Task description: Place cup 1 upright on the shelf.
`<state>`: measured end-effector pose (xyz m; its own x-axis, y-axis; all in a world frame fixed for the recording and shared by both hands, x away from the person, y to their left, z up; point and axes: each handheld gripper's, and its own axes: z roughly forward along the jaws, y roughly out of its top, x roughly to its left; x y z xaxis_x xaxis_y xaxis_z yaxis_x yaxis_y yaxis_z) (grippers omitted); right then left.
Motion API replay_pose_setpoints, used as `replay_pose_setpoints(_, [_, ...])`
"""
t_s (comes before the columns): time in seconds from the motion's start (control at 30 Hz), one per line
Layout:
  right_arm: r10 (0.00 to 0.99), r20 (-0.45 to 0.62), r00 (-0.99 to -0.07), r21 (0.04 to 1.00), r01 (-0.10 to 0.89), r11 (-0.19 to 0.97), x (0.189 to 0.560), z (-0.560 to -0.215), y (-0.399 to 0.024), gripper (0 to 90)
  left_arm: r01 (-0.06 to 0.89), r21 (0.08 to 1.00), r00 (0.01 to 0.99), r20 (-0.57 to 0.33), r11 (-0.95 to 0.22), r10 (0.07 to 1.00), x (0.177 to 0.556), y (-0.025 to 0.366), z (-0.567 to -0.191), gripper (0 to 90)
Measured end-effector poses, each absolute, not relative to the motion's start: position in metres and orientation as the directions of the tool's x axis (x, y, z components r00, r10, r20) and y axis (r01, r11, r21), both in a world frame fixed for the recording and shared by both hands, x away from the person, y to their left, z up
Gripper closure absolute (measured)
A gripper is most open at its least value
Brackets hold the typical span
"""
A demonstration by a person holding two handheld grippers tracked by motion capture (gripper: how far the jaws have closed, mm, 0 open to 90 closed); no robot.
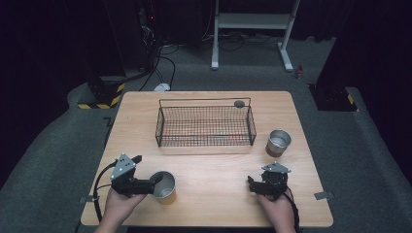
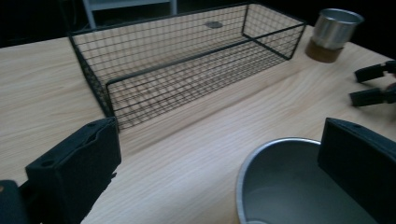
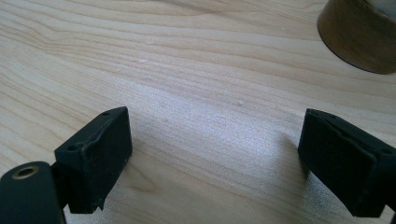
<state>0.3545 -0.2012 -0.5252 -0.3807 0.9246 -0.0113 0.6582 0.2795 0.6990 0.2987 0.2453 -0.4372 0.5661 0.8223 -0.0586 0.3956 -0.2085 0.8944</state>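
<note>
Basket (image 1: 205,126) behind cup (image 1: 163,185), between claws.

A wooden table (image 1: 209,160) fills mid-frame, a wire basket (image 1: 205,125) at its centre. A steel cup (image 1: 279,142) stands right of the basket. At lower left, the left gripper (image 1: 145,171) meets a second steel cup (image 1: 163,186); at lower right sits the right gripper (image 1: 253,183).

Wooden table (image 1: 214,167): wire basket (image 1: 206,125), two metal cups (image 1: 279,142).
</note>
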Motion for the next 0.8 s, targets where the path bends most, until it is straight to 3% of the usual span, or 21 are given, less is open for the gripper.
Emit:
replay_pose_setpoints(0.4, [0.926,-0.012,-0.378,0.699,0.659,0.278,0.354,-0.525,-0.201,9.8,0.385,0.895,0.645,-0.087,-0.224,0.759,0.284,0.227,-0.441,0.0])
replay_pose_setpoints(0.8, [0.925,-0.010,-0.379,0.698,0.660,0.278,0.354,-0.525,-0.201,9.8,0.380,0.881,0.657,-0.044,-0.281,0.752,0.274,0.220,-0.453,0.0])
